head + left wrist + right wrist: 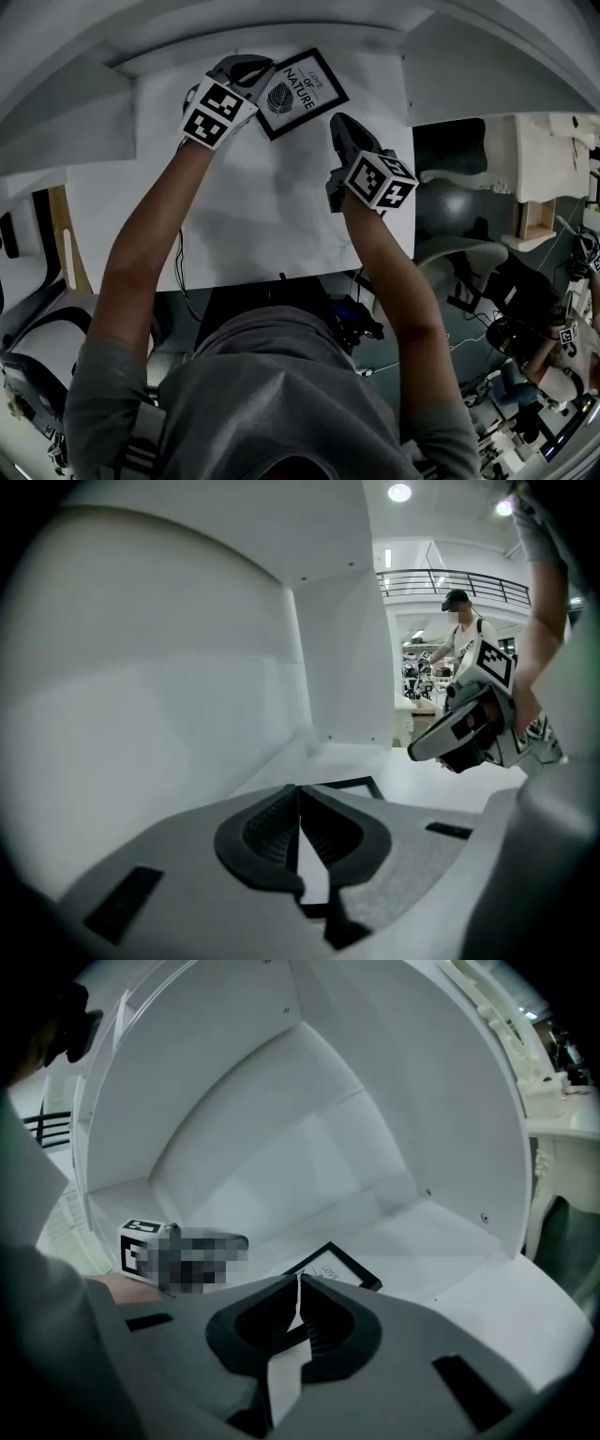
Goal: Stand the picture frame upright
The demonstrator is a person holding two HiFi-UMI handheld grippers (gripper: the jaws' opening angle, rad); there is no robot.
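Nearest, the bare white table point(262, 216) carries nothing; both grippers reach across it toward its far side. The right gripper point(339, 122) hangs with its jaws pressed together and nothing between them. The left gripper point(247, 66) is likewise closed and empty. Between their tips the picture frame point(302, 92) lies flat, face up and turned at an angle, close under the back wall point(281, 37). So, as I judge it, no part of the job is done. An edge has yet to be gripped, and the frame has yet to be tipped up and set standing.

The head view alone shows the printed face — a leaf and lettering — and the frame lying between the two grippers. It does not settle whether the left tip touches the frame. The right gripper view shows the frame just past its shut jaws, apart from them. The left gripper view catches only a dark corner of it, plus the right gripper to the side and a person point(461, 635) far off in the hall.
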